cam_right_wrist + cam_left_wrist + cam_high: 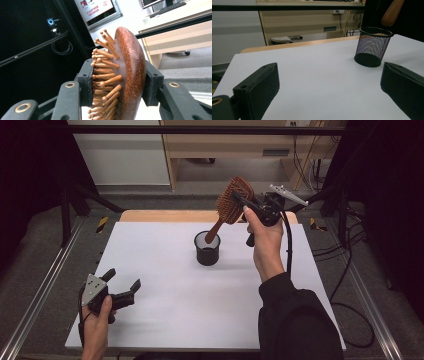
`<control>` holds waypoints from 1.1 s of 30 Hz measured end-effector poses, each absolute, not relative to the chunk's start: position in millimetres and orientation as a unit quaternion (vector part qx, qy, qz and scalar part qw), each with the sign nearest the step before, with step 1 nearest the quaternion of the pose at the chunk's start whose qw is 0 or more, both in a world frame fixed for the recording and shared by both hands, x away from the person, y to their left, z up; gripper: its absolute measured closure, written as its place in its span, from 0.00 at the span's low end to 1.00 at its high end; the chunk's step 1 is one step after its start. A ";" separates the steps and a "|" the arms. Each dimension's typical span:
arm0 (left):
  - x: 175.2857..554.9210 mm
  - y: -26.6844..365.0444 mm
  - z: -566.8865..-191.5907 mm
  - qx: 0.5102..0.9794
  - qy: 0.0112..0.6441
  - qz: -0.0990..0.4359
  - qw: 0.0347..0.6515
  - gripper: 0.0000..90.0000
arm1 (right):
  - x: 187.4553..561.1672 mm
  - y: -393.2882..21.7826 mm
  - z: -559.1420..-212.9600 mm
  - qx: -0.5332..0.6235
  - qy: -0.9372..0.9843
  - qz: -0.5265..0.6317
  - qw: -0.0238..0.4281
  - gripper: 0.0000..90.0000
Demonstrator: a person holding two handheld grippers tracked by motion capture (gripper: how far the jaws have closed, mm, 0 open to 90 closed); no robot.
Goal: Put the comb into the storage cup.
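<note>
Placement is the step in hand: the right gripper (243,201), jaws clamped on the head of the brown wooden paddle hairbrush (231,204) with peg bristles, holds it tilted above the white table (165,290), the handle tip dipping into the mouth of the black wire-mesh cup (207,249). Next, I judge, the brush must be lowered handle-first until the cup bears it, then let go. The left gripper (121,280) hovers wide open and empty near the table's left front corner

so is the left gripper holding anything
No, the left gripper has its jaws wide apart over the bare white table, with nothing between them.
</note>
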State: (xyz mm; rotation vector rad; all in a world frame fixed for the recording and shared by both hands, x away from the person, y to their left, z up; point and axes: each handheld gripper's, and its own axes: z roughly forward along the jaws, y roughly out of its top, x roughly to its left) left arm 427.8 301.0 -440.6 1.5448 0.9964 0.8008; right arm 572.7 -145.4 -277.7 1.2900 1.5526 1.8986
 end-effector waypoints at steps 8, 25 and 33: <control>427.6 300.6 -440.2 0.649 0.416 0.338 0.539 0.03 | 578.1 -140.7 -282.8 0.459 0.558 0.667 0.182 0.59; 429.3 298.2 -440.1 0.651 0.408 0.338 0.543 0.03 | 607.1 -119.4 -316.4 0.476 0.585 0.629 0.188 0.59; 429.9 298.1 -440.3 0.650 0.410 0.336 0.544 0.03 | 611.8 -112.1 -328.2 0.477 0.596 0.620 0.184 0.59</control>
